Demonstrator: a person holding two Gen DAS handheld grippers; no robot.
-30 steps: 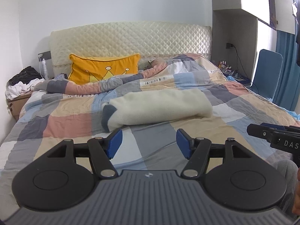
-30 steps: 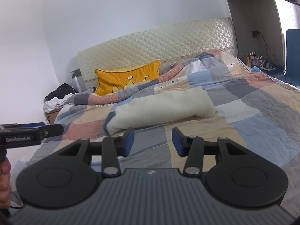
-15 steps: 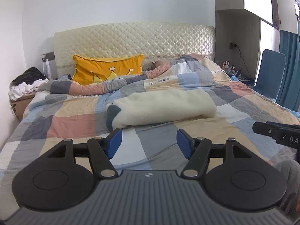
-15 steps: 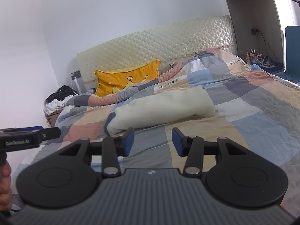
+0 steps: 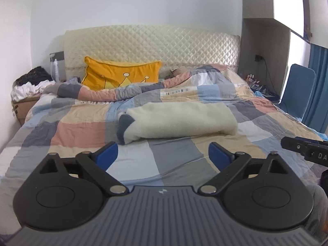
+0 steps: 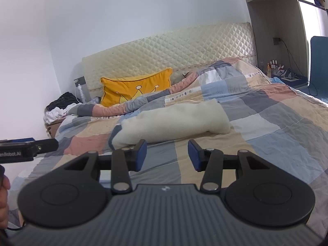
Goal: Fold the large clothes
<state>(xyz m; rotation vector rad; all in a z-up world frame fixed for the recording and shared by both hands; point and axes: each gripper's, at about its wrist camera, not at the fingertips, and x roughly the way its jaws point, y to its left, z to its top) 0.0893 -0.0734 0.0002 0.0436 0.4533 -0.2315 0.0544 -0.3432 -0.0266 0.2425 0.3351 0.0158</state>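
Note:
A cream fleece garment with a dark grey lining (image 5: 178,123) lies folded in a thick bundle across the middle of the bed; it also shows in the right wrist view (image 6: 172,123). My left gripper (image 5: 163,155) is open and empty, held above the foot of the bed, short of the bundle. My right gripper (image 6: 167,154) is open and empty, also short of the bundle. The right gripper's side shows at the left wrist view's right edge (image 5: 305,149); the left gripper's side shows at the right wrist view's left edge (image 6: 24,147).
The bed has a patchwork quilt (image 5: 82,131), a bunched quilt ridge (image 5: 123,92) and a yellow crown pillow (image 5: 121,75) by the quilted headboard (image 5: 151,45). A clothes pile on a box (image 5: 28,84) stands left. A blue chair (image 5: 297,90) and a cluttered nightstand (image 6: 285,75) stand right.
Both grippers have tilted up and drifted slightly, so the bed sits a little lower in view. Both stay open and empty; the bundle has not moved.

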